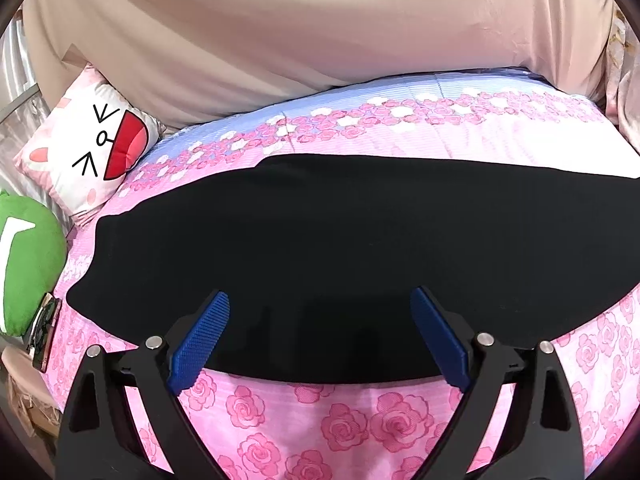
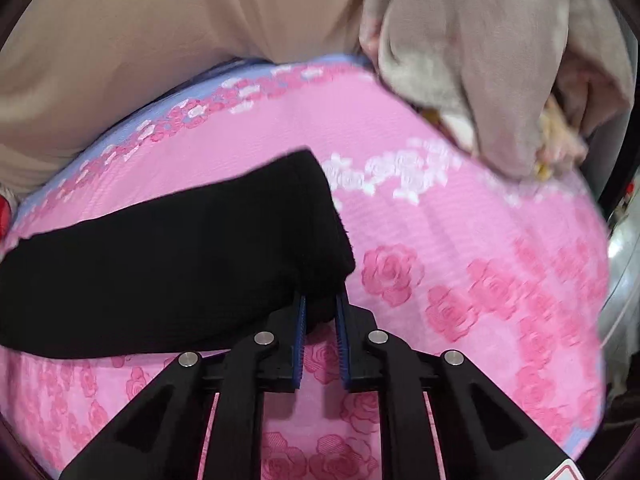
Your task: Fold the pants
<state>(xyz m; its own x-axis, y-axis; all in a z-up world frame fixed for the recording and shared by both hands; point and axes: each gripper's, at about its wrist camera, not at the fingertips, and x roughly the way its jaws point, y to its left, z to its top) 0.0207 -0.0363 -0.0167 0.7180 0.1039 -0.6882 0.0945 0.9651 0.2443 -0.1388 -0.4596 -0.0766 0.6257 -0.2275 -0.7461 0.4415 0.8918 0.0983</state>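
Black pants (image 1: 320,248) lie flat across a pink rose-print bed cover (image 1: 344,416), stretched left to right. My left gripper (image 1: 320,304) is open, its blue pads spread wide just above the pants' near edge, holding nothing. In the right wrist view the pants (image 2: 168,264) end at a hemmed leg end near the middle. My right gripper (image 2: 320,300) is shut on the near corner of that leg end, with black cloth pinched between its blue pads.
A white cat-face pillow (image 1: 86,148) and a green plush (image 1: 28,264) lie at the bed's left end, with a phone-like object (image 1: 44,332) beside them. A beige curtain (image 1: 320,32) hangs behind. Crumpled beige cloth (image 2: 492,64) sits at the far right.
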